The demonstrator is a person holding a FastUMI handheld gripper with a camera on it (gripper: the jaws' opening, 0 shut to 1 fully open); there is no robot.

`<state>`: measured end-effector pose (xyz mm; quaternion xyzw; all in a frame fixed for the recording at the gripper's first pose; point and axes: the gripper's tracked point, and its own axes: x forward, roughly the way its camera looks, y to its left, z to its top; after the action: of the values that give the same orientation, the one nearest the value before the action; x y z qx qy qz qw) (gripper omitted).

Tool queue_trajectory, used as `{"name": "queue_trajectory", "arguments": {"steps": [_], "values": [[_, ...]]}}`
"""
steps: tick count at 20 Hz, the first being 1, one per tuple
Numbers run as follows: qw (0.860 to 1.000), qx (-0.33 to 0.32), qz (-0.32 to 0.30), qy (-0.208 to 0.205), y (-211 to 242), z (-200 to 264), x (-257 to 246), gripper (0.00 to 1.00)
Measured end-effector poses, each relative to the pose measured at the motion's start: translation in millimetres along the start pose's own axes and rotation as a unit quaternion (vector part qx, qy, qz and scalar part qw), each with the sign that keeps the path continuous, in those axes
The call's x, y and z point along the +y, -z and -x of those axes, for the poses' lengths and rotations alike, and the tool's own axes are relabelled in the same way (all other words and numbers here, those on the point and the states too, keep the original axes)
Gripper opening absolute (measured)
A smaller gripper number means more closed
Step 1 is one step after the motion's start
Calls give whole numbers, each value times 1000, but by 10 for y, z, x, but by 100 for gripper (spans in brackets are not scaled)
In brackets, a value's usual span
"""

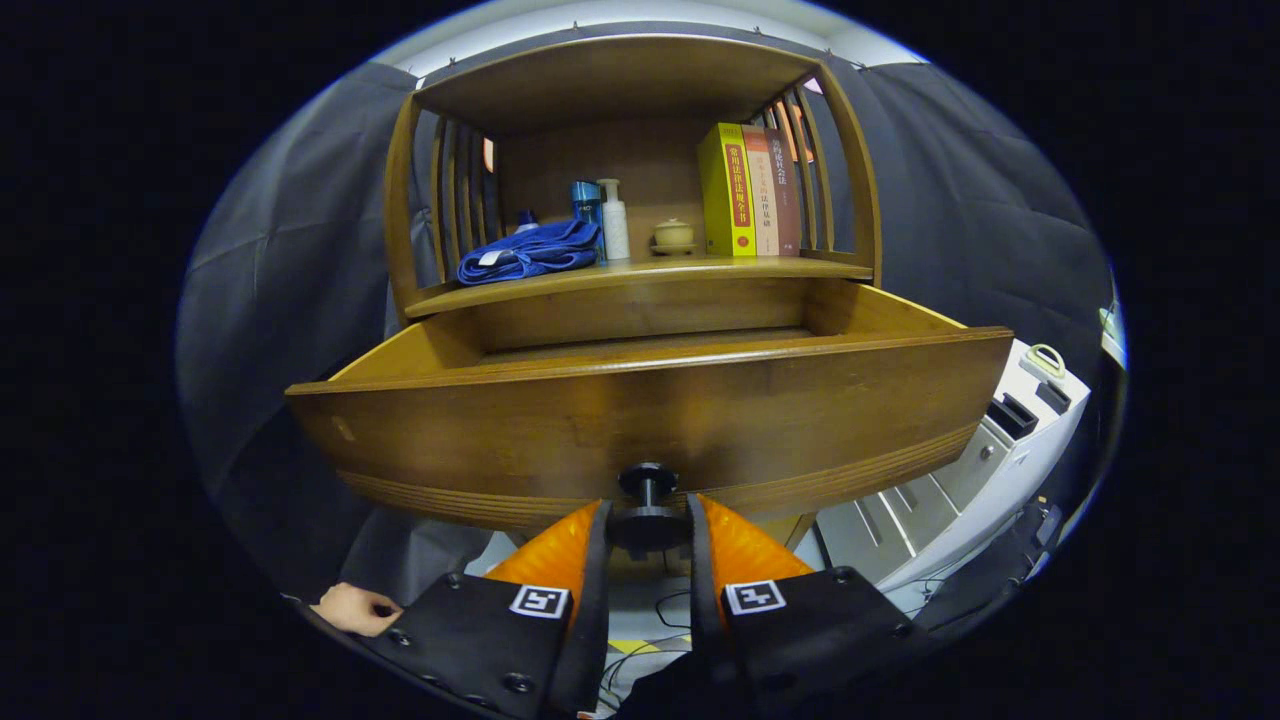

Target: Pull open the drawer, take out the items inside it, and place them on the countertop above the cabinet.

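Note:
The wooden drawer point(650, 400) stands pulled well out of the cabinet, its front panel close ahead of me. Its dark round knob point(648, 500) sits between my two fingers, and my gripper point(648, 525) is shut on the knob, one finger on each side. The drawer's inside is mostly hidden behind the front panel; only its far wall and side walls show, and I cannot tell what lies in it. Above the drawer runs the wooden countertop point(640, 272) of the cabinet, under a slatted hutch.
On the countertop lie a folded blue cloth point(528, 252), a blue cup point(587, 205), a white pump bottle point(614, 220), a small lidded pot point(673, 235) and upright books point(750, 190). A white unit point(990, 450) stands at the lower right. A hand point(355, 608) shows beside my left finger.

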<state>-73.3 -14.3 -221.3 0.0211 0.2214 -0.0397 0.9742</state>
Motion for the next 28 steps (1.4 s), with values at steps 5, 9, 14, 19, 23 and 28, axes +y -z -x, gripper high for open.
{"name": "queue_trajectory", "arguments": {"steps": [5,9,14,19,23,28], "values": [[1000,7,4,0,46,87,-15,43],[1000,6,-6,-11,72,65,26,54],[1000,12,-8,-19,24,194,69,86],[999,-2,5,-40,-351,337,154,99],[999,-10,3,-43,-723,308,139,99],[998,-4,-7,-61,-1103,359,163,98]]}}
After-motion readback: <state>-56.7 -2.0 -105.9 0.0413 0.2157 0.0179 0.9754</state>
